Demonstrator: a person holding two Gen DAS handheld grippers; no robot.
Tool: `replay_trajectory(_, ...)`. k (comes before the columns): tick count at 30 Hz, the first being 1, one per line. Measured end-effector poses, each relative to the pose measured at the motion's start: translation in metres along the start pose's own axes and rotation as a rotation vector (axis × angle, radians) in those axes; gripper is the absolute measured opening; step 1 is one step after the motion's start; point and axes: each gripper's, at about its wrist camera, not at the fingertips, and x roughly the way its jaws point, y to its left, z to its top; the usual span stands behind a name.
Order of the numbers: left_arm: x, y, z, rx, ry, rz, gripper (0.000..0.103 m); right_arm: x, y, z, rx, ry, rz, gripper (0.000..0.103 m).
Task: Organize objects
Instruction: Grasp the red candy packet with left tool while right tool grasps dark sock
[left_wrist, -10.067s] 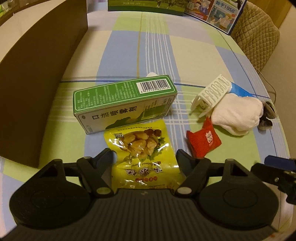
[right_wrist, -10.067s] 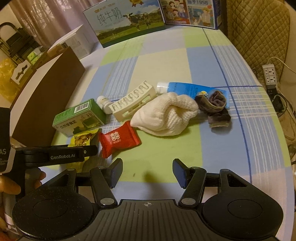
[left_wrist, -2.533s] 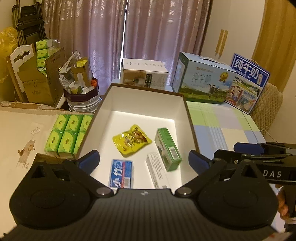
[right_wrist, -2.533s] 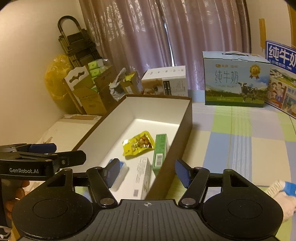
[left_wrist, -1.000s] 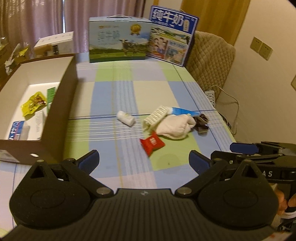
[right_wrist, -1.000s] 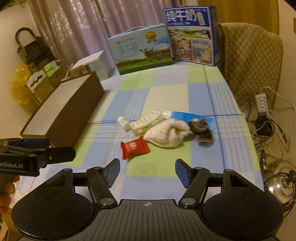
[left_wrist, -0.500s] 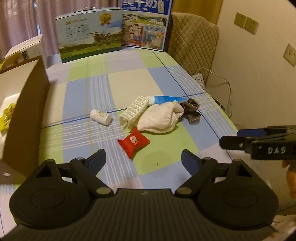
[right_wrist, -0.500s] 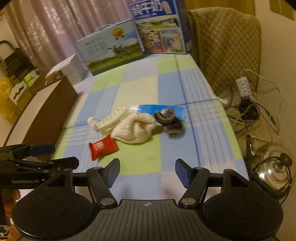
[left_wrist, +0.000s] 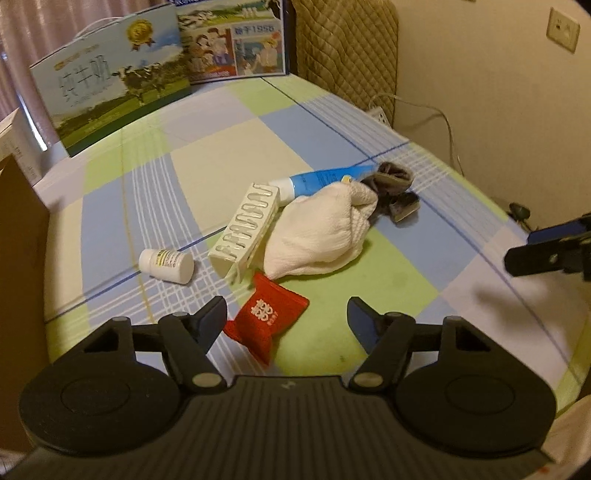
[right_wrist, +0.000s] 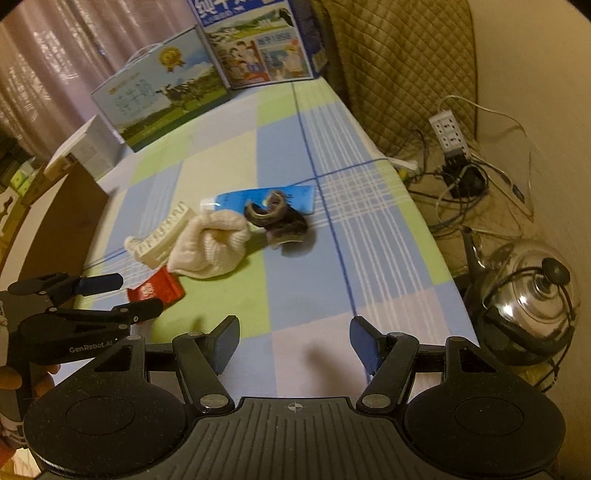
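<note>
The left gripper (left_wrist: 286, 314) hangs over the red packet (left_wrist: 266, 320) near the table's (left_wrist: 221, 155) front edge, jaws closing, not yet touching; centre them first. The right gripper (right_wrist: 293, 338) is open, empty.

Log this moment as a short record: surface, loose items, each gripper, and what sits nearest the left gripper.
surface: checked tablecloth
loose items: red packet, white bottle on its side, white slotted box, white cloth, blue tube, dark sock
left gripper: jaws closing, pads not touching anything
right gripper: open, nothing between its pads
nearest left gripper: red packet
</note>
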Motion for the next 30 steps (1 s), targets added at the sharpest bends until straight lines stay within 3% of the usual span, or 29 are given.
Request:
replay_trajectory(5,0.017,0.003,0.000,0.049,0.037,0.003,0.061,0.006,-0.006,0.003,0.031,0.012,-0.022,0.063)
replay_trajectory(16,0.037,0.009,-0.005,0.067,0.094,-0.016,0.029,0.021,-0.004,0.010,0.024,0.016,-0.021,0.063)
replay_trajectory(19,0.034,0.013,-0.006,0.028,0.089,-0.014,0.023,0.024,-0.003,0.013,0.006,-0.006,-0.005,0.063)
replay_trajectory(30,-0.010,0.034,-0.016,-0.175,0.022,0.021,0.022,0.041,0.002,0.047,-0.095,-0.108,0.057,0.063)
